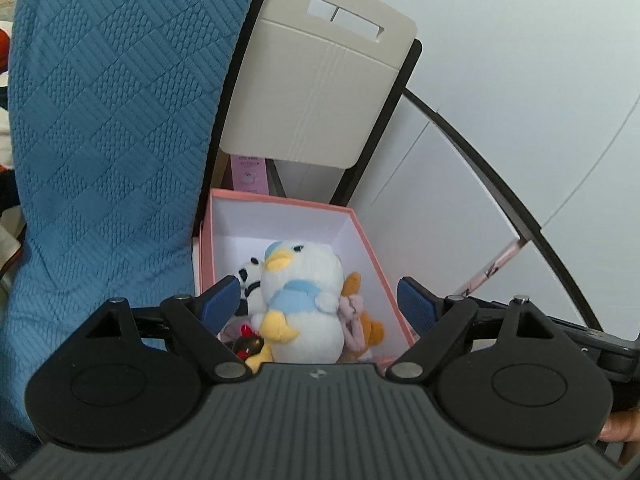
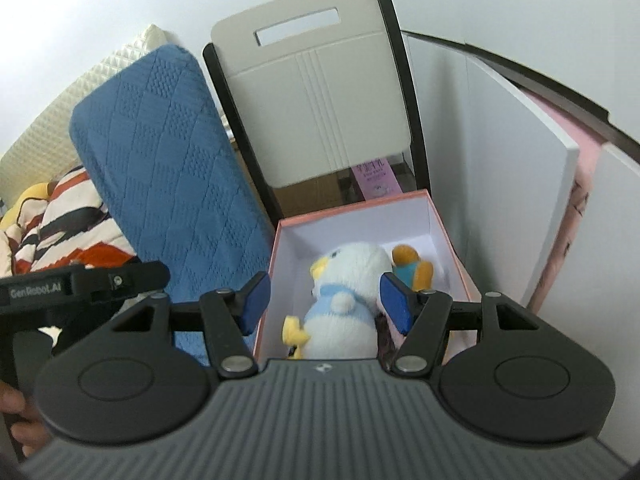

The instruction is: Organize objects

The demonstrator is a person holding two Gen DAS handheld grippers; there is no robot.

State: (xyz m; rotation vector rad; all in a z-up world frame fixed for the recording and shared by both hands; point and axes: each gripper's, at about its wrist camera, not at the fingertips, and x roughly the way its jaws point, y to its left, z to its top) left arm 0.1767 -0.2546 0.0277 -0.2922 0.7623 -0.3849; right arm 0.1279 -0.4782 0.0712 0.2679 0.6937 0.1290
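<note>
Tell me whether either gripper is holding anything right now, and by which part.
Nothing is held. Left gripper and right gripper are both open above the pink cardboard box, apart from the white plush duck.

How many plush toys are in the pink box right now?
5 visible: duck centre, panda left, dark red-bowed toy front-left, orange toy and pinkish one right. More may be hidden underneath.

Soft, even daylight, brightest on the white wall (image 1: 500, 40); shadows faint inside the pink box (image 1: 288, 220). Strong fisheye curvature bends edges; near gripper bodies slightly soft, corners vignetted.
</note>
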